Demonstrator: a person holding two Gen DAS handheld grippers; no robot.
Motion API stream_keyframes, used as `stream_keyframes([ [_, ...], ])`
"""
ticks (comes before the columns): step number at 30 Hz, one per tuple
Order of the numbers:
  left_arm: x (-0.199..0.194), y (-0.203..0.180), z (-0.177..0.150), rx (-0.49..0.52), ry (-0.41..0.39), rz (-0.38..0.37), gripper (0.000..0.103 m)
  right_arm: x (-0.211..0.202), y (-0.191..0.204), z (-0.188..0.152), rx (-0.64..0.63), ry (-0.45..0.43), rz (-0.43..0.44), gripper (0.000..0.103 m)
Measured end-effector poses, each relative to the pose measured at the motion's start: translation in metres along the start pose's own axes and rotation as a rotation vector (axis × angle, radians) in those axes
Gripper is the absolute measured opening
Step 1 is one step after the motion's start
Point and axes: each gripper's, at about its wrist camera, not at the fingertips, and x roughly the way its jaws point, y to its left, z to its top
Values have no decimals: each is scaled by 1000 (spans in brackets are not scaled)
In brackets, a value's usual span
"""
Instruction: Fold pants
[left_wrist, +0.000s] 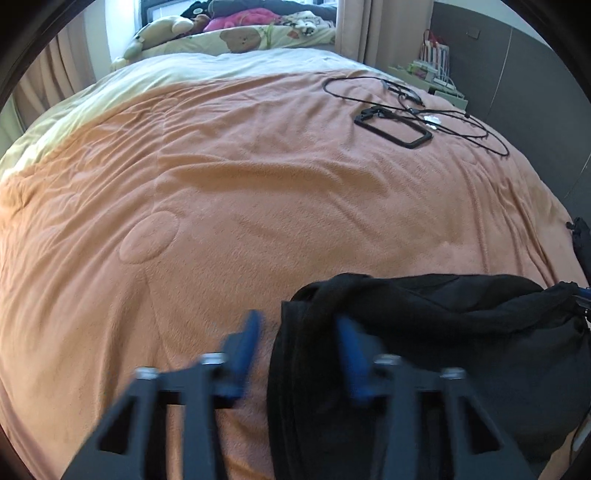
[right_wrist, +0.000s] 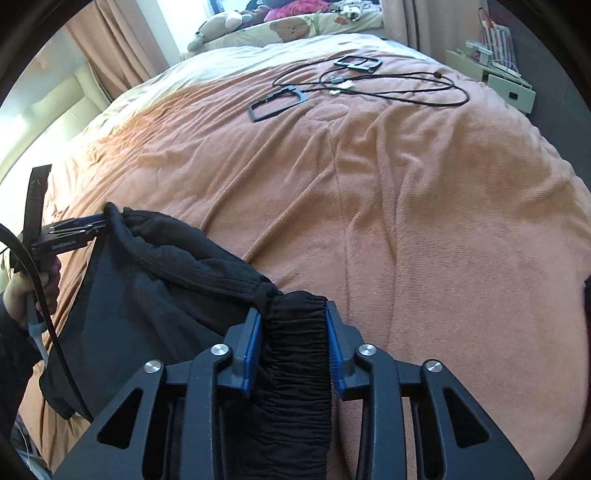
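Black pants hang bunched between my two grippers above the near edge of an orange bedspread. My right gripper is shut on the gathered elastic waistband. My left gripper has its blue fingers apart around the pants' edge; seen from the right wrist view its tips pinch the other waistband corner. The rest of the pants droops below and is partly hidden.
Black cables and two black rectangular frames lie on the far part of the bed. Pillows and plush toys are at the head. A bedside shelf stands at the right, curtains at the left.
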Motion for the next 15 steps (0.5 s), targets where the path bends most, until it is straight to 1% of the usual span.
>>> stream_keyframes([
  [1,0,-3,1,11,-4,-8,7,-3,0,-1,4,-7,-4,27],
  [3,0,-7,3,33,-16,18,5,-9,-1,-3,27,-26,-17,27],
  [7,4,-8,14,9,-15,48,5,-14,-1,-6,83,-43,-39,27],
  [10,17,-10,20,0,23,95,5,0,1,-6,116,-22,-68,27],
  [11,21,-10,21,-1,33,108,5,5,2,-5,121,-10,-70,28],
  [12,25,-11,22,2,49,119,9,11,1,-4,128,8,-73,29],
  [13,28,-12,22,3,69,130,9,15,1,-5,142,25,-69,31],
  [14,27,-12,23,-1,78,131,14,14,-1,-5,162,30,-47,32],
  [15,25,-11,22,-8,82,133,21,11,-2,-4,174,26,-28,35],
])
